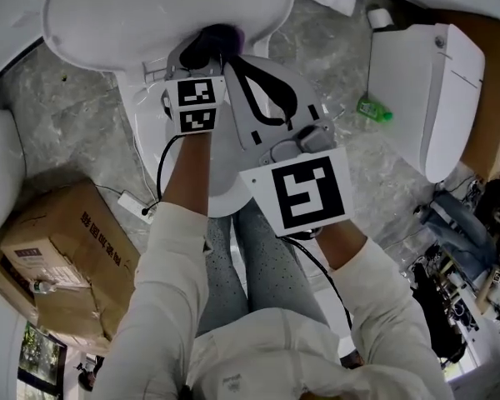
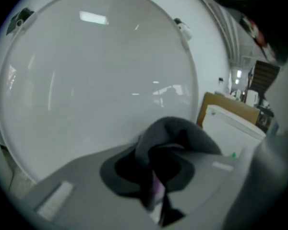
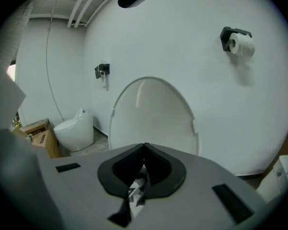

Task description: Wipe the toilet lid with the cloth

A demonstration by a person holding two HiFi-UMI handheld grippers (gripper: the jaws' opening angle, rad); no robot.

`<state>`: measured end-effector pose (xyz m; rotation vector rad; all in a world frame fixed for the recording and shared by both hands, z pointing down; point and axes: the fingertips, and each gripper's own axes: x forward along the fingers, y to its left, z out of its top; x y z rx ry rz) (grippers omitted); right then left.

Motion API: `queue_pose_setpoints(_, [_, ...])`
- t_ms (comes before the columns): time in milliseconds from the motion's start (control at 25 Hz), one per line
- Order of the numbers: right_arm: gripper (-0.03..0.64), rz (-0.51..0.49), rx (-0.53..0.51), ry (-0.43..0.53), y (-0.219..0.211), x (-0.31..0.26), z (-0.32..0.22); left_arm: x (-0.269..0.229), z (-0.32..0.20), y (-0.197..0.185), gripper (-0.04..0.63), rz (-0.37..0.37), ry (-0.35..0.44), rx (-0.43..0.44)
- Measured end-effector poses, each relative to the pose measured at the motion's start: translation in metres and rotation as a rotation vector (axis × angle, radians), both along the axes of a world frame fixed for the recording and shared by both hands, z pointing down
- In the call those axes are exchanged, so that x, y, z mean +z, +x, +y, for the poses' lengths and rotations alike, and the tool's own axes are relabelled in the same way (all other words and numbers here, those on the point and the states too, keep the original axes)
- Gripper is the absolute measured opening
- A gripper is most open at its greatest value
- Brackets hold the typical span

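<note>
The white toilet lid (image 1: pixel 167 11) stands raised in front of me and fills the left gripper view (image 2: pixel 96 71). A dark grey cloth (image 2: pixel 177 138) is bunched between the jaws of my left gripper (image 2: pixel 156 195), which is shut on it close to the lid's face. From above, the cloth (image 1: pixel 212 44) shows just beyond the left gripper (image 1: pixel 207 57), at the lid's lower edge. My right gripper (image 1: pixel 237 67) is beside it on the right, jaws shut and empty (image 3: pixel 144 150), pointing at the lid (image 3: pixel 151 114) from farther back.
Cardboard boxes (image 1: pixel 58 265) sit on the floor at the left, with a white power strip (image 1: pixel 137 205) near them. Another white toilet unit (image 1: pixel 429 98) stands at the right beside a green item (image 1: pixel 373 109). A paper roll (image 3: pixel 242 44) hangs on the wall.
</note>
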<state>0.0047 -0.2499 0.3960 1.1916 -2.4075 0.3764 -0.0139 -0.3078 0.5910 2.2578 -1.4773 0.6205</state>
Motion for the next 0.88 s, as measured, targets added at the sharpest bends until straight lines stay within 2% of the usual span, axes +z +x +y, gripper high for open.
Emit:
queue_pose_setpoints(160, [0.015, 0.0, 0.0, -0.045, 0.0, 0.026, 0.004, 0.012, 0.008, -0.049, 0.049, -0.034, -0.047, -0.09])
queue_pose_setpoints(320, [0.015, -0.009, -0.023, -0.074, -0.016, 0.05, 0.007, 0.021, 0.016, -0.106, 0.049, -0.119, -0.076, -0.13])
queue_pose_setpoints(480, [0.015, 0.014, -0.047, -0.101, -0.035, 0.072, 0.008, 0.031, 0.027, -0.151, 0.049, -0.142, -0.131, -0.231])
queue_pose_setpoints(640, [0.015, 0.027, -0.051, -0.135, -0.041, 0.085, 0.011, 0.027, 0.037, -0.166, 0.049, -0.124, -0.132, -0.269])
queue_pose_setpoints(880, [0.015, 0.056, -0.028, -0.182, -0.033, 0.097, 0.015, -0.006, 0.061, -0.151, 0.049, -0.09, -0.101, -0.243])
